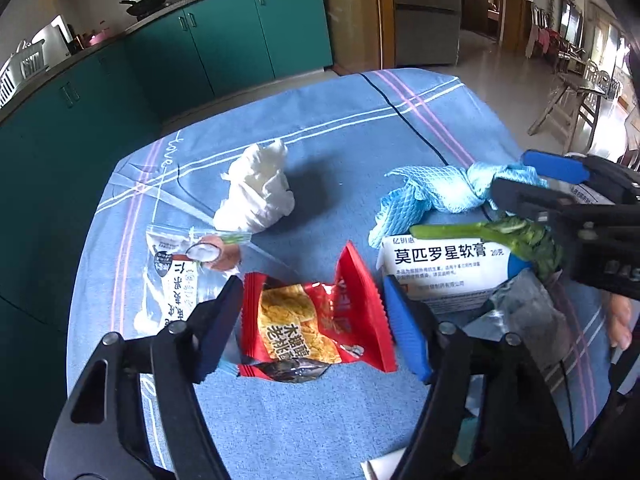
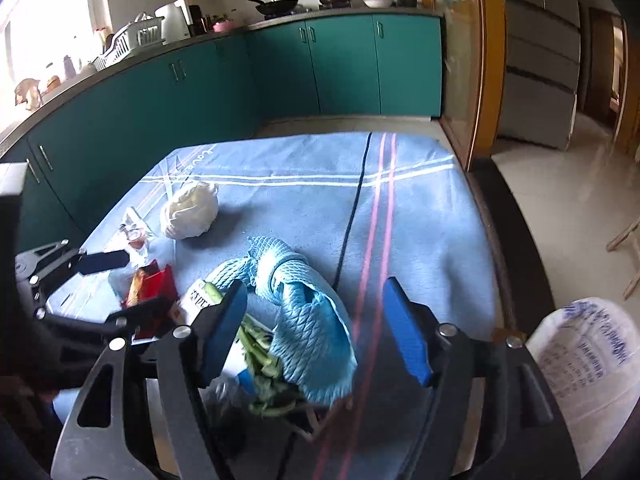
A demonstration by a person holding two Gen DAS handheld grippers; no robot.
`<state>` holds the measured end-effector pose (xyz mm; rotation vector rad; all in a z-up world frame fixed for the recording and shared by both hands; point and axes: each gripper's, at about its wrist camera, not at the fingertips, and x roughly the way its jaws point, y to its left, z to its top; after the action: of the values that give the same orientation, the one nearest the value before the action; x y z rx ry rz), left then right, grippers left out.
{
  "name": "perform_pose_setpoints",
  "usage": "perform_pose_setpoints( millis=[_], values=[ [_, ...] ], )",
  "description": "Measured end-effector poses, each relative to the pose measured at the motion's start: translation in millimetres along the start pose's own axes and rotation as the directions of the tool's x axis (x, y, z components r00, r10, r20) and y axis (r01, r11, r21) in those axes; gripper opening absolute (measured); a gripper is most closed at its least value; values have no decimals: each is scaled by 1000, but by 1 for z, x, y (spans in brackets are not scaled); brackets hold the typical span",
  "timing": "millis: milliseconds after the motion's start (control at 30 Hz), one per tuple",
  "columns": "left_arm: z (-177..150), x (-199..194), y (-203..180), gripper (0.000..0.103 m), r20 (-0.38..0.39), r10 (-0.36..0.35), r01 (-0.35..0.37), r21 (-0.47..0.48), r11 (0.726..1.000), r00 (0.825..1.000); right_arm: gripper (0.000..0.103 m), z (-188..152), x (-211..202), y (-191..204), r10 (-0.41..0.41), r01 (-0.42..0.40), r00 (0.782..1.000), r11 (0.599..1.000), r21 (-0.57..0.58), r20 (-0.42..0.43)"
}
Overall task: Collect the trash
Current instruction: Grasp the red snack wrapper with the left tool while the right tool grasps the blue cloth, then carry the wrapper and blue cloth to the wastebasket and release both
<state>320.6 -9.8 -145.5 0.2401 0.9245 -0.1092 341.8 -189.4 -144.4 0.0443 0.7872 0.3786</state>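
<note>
Red snack wrapper [image 1: 320,316] is seen lying flat on the blue tablecloth [image 1: 340,128], long axis running away from the camera, torn silver end nearest it. The left gripper [image 1: 316,316] is spread around it, pads not pressing. Further right, the right gripper [image 2: 316,328] is held released over a knotted blue cloth [image 2: 300,304] and green vegetable scraps [image 2: 260,356].
</note>
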Motion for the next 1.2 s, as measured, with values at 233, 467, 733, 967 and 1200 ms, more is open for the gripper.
perform_pose_setpoints(
  millis=[233, 467, 733, 967, 1200],
  values=[
    [-6, 13, 1, 73, -62, -31, 31, 5, 999, 998, 72, 1, 37, 7, 20, -19, 998, 1000, 23, -52],
    [-5, 6, 5, 57, -35, -52, 52, -10, 999, 998, 24, 0, 25, 15, 60, -60, 997, 998, -4, -40],
    [0, -13, 6, 44, 49, -78, 79, -24, 997, 996, 24, 5, -22, 1, 65, -65, 997, 998, -3, 50],
    [4, -45, -3, 44, 202, -73, 76, -12, 997, 977, 24, 2, -56, -19, -12, 12, 995, 1000, 2, 101],
    [6, -76, -12, 46, 334, -33, 40, -16, 999, 942, 24, -3, -76, -17, -55, 62, 990, 997, -47, 126]
  ],
)
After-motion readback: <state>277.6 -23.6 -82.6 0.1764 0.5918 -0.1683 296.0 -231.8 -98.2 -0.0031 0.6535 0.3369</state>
